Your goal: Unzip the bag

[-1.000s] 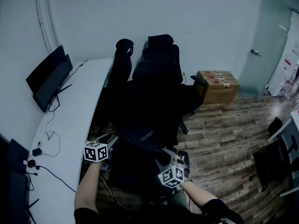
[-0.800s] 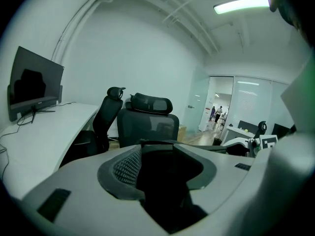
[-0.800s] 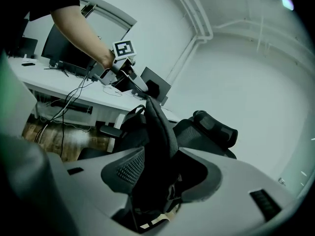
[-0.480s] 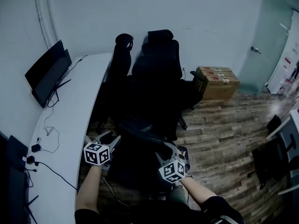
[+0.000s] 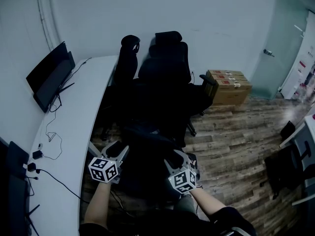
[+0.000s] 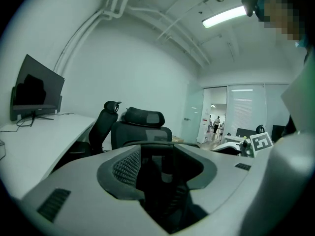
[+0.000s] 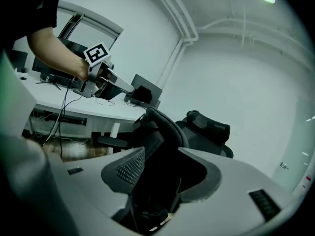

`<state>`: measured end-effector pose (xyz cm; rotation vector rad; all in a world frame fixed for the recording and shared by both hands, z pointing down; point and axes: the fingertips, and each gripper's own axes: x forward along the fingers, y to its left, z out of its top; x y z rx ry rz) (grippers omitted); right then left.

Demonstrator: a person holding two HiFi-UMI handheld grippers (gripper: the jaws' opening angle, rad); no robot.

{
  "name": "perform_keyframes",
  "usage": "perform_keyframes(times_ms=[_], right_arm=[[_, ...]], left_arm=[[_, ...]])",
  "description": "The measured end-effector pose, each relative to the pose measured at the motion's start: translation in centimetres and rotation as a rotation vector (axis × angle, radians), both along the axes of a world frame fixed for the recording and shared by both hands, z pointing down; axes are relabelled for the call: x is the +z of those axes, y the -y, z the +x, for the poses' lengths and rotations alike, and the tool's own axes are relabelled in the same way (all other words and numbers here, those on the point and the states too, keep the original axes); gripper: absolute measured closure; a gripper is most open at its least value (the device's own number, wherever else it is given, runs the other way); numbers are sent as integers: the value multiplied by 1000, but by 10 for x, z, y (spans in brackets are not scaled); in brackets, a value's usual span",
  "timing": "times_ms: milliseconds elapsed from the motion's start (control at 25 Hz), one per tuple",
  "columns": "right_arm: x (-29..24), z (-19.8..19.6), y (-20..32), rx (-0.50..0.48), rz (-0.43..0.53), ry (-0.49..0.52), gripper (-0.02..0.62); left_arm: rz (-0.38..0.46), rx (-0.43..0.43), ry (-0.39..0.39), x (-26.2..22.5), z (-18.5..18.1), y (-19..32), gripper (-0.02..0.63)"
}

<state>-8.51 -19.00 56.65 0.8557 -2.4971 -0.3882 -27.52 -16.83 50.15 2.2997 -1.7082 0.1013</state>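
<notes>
The black bag [image 5: 145,163] stands upright in front of me, between the two grippers. My left gripper [image 5: 119,150] hangs at its left side. In the left gripper view its jaws [image 6: 167,173] have just been opening and stand apart; the dark bag [image 6: 165,203] with a strap shows in the gap, not pinched. My right gripper [image 5: 173,157] is at the bag's right edge. In the right gripper view the bag's fabric and its arched top handle [image 7: 165,124] fill the gap of that gripper [image 7: 165,178]. Whether the pads press on it is too dark to tell.
Two black office chairs [image 5: 165,68] stand just behind the bag. A curved white desk [image 5: 74,122] with a monitor [image 5: 49,77] and cables runs along the left. Cardboard boxes [image 5: 229,87] sit on the wooden floor at the right, near a glass door.
My left gripper has drawn back from the bag toward me, lower and slightly right in the head view. The right gripper has hardly moved.
</notes>
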Motion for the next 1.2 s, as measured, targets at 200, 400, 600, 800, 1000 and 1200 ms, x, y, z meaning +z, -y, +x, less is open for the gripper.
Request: perform_keyframes(times_ms=[200, 400, 600, 800, 1000, 1200], right_arm=[[-6, 4, -9, 11, -45, 72, 403], [-17, 9, -20, 26, -77, 152, 403], [-29, 17, -34, 34, -110, 242, 493], [-40, 20, -51, 19, -121, 298, 538], [-45, 22, -61, 10, -129, 324, 545], [-41, 21, -71, 3, -150, 335, 548]], left_arm=[[55, -34, -38, -6, 8, -16, 405], [83, -46, -18, -5, 21, -33, 430], [112, -91, 2, -3, 33, -52, 493], [118, -135, 8, 8, 44, -76, 548], [108, -160, 12, 22, 55, -95, 574], [96, -171, 3, 30, 64, -110, 584]])
